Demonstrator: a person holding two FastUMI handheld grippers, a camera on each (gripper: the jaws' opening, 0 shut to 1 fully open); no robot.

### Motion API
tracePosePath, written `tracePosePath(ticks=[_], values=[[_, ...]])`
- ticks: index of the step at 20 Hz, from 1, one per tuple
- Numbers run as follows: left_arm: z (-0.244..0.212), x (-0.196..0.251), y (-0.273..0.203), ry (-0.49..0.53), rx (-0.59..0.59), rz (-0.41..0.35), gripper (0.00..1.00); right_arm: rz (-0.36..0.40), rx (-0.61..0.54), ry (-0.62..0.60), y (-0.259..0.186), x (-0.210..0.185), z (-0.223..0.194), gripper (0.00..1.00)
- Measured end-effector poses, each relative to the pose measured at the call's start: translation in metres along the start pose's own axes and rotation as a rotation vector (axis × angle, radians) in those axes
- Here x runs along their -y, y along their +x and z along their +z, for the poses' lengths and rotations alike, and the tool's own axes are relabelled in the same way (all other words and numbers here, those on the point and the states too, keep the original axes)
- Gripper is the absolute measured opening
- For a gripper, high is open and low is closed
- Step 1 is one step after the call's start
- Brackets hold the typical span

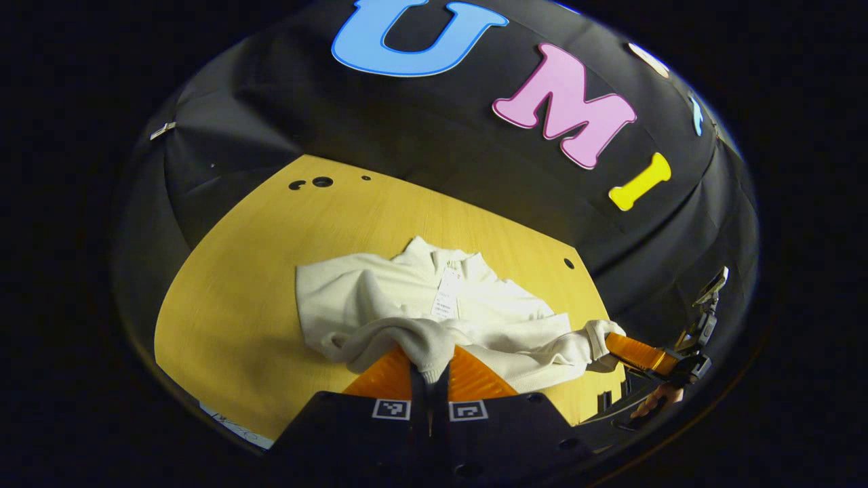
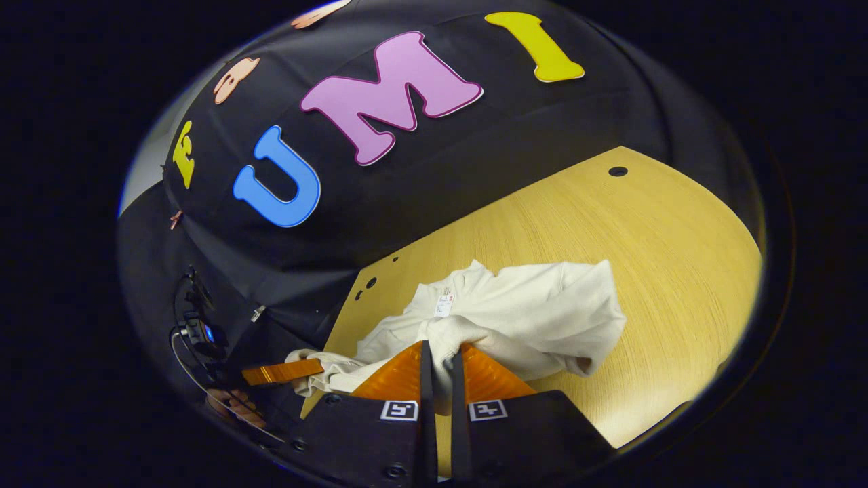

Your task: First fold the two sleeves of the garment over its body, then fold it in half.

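A cream sweater lies crumpled on the wooden table, its neck and a white tag facing up. My left gripper is shut on one sleeve's ribbed cuff, lifted in front of the body. To the right, my right gripper pinches the other sleeve's cuff near the table's edge. In the right gripper view the sweater spreads ahead, and the right gripper is shut on a bunch of cream cloth. The left gripper holds its cuff at the far left.
The table has bare wood on both sides of the sweater and small round holes near its far edge. A hand holds the right gripper past the table's edge. Black cloth wall stands behind the table.
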State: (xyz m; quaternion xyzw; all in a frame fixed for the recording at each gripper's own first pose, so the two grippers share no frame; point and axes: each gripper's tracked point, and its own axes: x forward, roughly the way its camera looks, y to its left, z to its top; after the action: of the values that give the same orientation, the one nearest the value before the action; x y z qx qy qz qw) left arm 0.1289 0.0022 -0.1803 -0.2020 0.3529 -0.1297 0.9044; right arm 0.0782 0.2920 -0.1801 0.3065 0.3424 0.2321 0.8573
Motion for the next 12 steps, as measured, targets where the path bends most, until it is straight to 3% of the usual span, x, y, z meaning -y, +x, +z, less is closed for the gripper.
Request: tracePosePath(ticks=[12], values=[[0.034,-0.029,0.123,-0.046,-0.049,0.117,0.06,-0.125,0.017,0.042,0.111,0.047,0.025,0.12]])
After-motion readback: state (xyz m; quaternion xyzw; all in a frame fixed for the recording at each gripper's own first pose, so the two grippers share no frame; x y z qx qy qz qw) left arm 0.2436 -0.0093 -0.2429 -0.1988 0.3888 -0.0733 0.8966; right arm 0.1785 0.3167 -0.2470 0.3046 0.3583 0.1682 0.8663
